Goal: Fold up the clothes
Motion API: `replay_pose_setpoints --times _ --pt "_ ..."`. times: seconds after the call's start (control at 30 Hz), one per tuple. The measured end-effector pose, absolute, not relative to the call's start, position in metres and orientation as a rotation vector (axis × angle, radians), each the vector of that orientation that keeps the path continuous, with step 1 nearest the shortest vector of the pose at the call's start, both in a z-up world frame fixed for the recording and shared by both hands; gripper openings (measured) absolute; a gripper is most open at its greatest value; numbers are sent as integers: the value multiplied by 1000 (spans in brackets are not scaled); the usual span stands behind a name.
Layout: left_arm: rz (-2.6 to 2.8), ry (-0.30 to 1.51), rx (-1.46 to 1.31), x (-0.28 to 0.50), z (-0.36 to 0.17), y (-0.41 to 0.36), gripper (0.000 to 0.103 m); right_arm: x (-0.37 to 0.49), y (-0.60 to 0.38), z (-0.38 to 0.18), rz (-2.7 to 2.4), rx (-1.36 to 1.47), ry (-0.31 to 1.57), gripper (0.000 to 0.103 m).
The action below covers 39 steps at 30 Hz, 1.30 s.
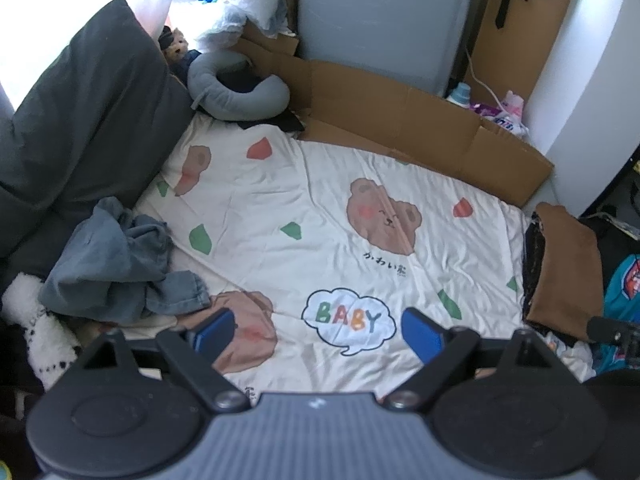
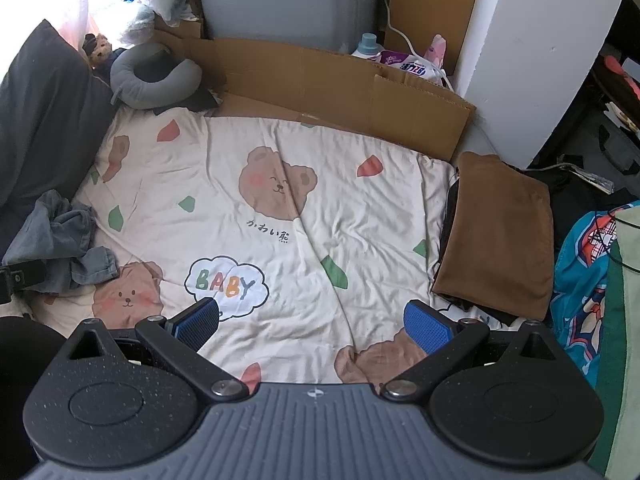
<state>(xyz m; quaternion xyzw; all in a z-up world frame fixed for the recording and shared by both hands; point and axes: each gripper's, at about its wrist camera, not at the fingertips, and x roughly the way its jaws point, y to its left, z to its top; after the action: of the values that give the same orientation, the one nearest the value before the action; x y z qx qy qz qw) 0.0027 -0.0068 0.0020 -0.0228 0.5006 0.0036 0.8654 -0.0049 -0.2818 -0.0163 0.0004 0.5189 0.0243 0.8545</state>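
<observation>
Judging from the piles, folding looks partly done: a brown garment (image 2: 496, 232) lies flat and squared on darker folded pieces at the right edge of the frame, while crumpled blue jeans (image 1: 120, 264) wait unfolded at the left, on the bear-print sheet (image 1: 320, 208). Both the left gripper (image 1: 316, 332) and right gripper (image 2: 312, 320) hang over the sheet, jaws spread wide and holding nothing.

crumpled jeans (image 1: 120, 256) on sheet (image 1: 280, 216), left edge | folded stack (image 1: 564, 264) at right edge | cardboard (image 1: 400, 120) behind
</observation>
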Motion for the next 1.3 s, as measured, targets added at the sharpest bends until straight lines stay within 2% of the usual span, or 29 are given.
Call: replay_pose_setpoints --times 1.3 --pt "27 1039 -64 1 0 0 92 -3 -285 -18 43 5 1087 101"
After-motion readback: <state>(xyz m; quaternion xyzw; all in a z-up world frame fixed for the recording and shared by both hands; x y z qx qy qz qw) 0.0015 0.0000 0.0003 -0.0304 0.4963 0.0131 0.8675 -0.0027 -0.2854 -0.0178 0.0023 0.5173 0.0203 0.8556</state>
